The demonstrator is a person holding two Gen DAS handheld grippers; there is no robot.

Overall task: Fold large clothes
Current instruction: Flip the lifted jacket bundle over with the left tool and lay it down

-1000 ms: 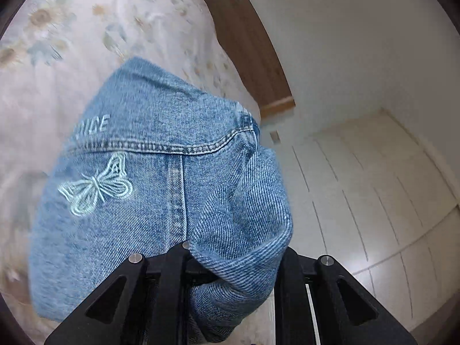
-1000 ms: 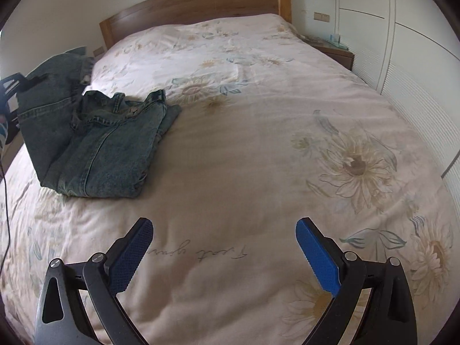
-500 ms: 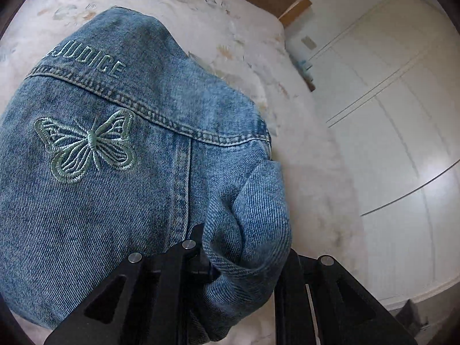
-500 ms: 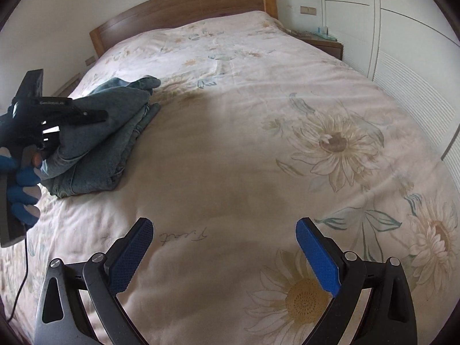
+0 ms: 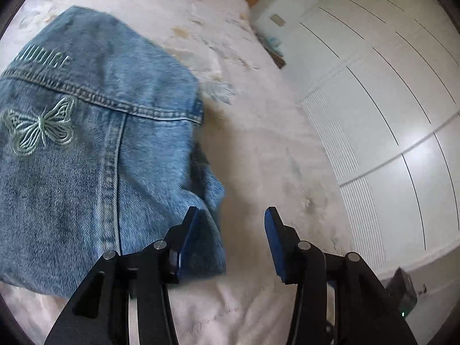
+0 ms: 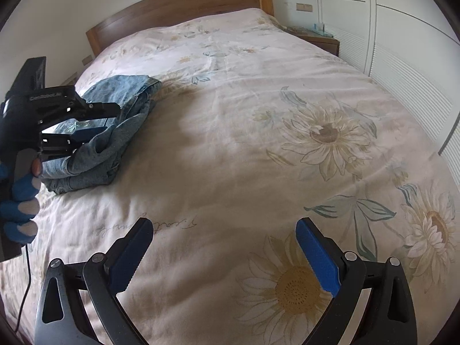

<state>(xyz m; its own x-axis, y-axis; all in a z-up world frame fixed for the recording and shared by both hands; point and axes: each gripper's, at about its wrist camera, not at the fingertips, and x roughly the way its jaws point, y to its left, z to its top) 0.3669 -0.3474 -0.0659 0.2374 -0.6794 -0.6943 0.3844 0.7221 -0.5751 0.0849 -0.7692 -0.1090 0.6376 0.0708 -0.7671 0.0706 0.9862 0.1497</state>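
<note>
- Looking down the left wrist view first: the left gripper (image 5: pixel 230 230) has its jaws spread apart with nothing between them, though the left finger sits right against the near edge of the denim jacket (image 5: pixel 86 149).
- The jacket lies folded on the floral bedspread (image 5: pixel 258 132), filling the view from about 8 to 11 o'clock, with a pale butterfly (image 5: pixel 37 132) stitched on the panel facing up.
- A white wardrobe (image 5: pixel 388 100) fills the 1 to 4 o'clock side.
- Over to the right wrist view: the right gripper (image 6: pixel 224 247) is wide open too, hovering over bare bedspread (image 6: pixel 258 143), well apart from the clothes.
- From here the denim jacket (image 6: pixel 115 132) sits at roughly 9 to 10 o'clock, a stacked bundle near the bed's left edge, with the left gripper (image 6: pixel 89 120) right at it and the headboard (image 6: pixel 184 8) up at 12.
- My take: denim's heavy and fairly stiff, not slippery or fragile, so it should hold a crease. I'd grab at a thick seam or folded edge, not loose single cloth.
</note>
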